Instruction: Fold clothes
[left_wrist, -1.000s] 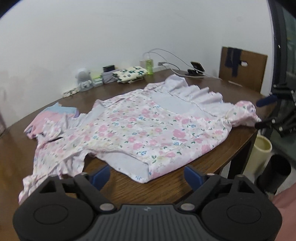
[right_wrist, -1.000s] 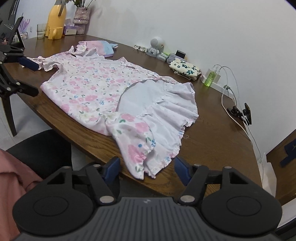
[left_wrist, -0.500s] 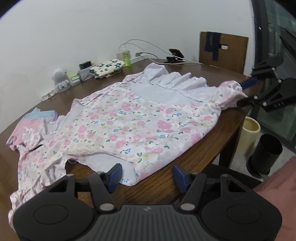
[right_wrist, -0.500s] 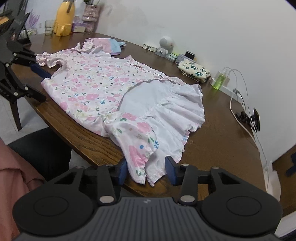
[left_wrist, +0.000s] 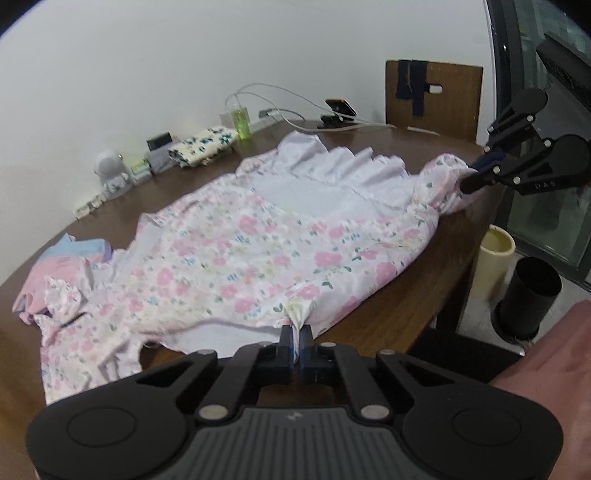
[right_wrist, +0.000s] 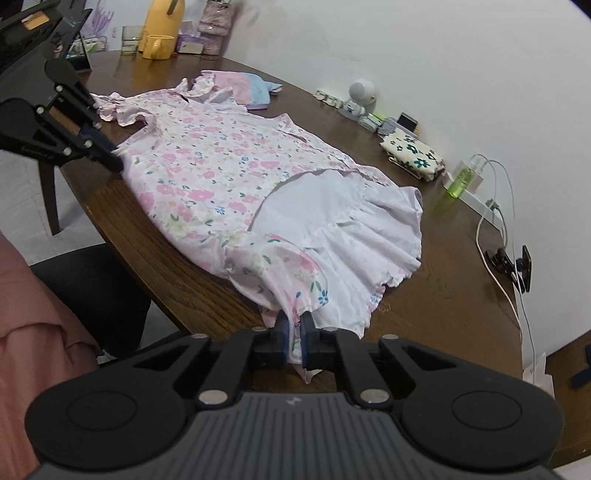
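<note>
Left wrist view: left gripper (left_wrist: 295, 341) pinches the dress (left_wrist: 258, 251) hem; right gripper (right_wrist: 294, 341) clamps its ruffle. Dress lies flat on the surface (left_wrist: 388, 321) (soft, light, limp; best held at edges).

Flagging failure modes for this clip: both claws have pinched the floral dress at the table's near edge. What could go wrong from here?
1. The left claw holds only a thin tuft of the floral dress; it could slip out on lifting.
2. The right claw grips a bunched hem corner, so the fold may come out uneven.
3. The dress's far sleeve overlaps the pink and blue garment, which might get dragged along.
</note>
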